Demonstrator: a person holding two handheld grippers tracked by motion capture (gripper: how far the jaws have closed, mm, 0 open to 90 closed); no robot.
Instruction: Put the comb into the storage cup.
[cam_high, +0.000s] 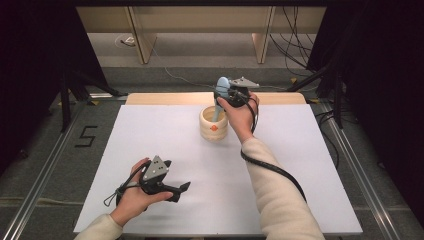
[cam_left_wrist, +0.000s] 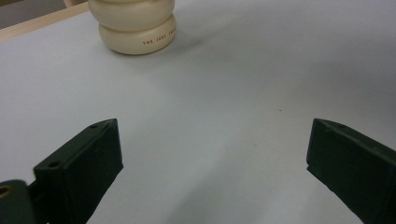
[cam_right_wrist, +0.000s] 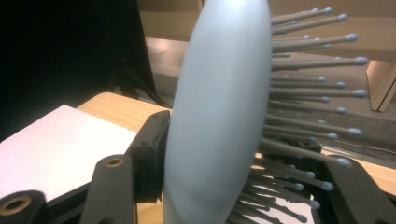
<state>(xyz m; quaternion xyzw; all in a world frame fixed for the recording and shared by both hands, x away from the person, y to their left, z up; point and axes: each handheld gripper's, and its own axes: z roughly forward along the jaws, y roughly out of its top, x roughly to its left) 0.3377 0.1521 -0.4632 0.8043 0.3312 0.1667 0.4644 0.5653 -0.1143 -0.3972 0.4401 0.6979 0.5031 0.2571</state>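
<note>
The right tongs (cam_high: 226, 93) are clamping a pale blue hairbrush (cam_high: 220, 95) head-up, its handle standing in the cream cup (cam_high: 213, 125) mid-bench (cam_high: 165, 130); a steady, vertical hold seems wise. The left tongs (cam_high: 181, 189) are resting apart, empty.

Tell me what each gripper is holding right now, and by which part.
The right gripper has the light blue hairbrush between its jaws by the head, handle down in the cream cup; whether the pads still press is unclear. The left gripper holds nothing.
</note>
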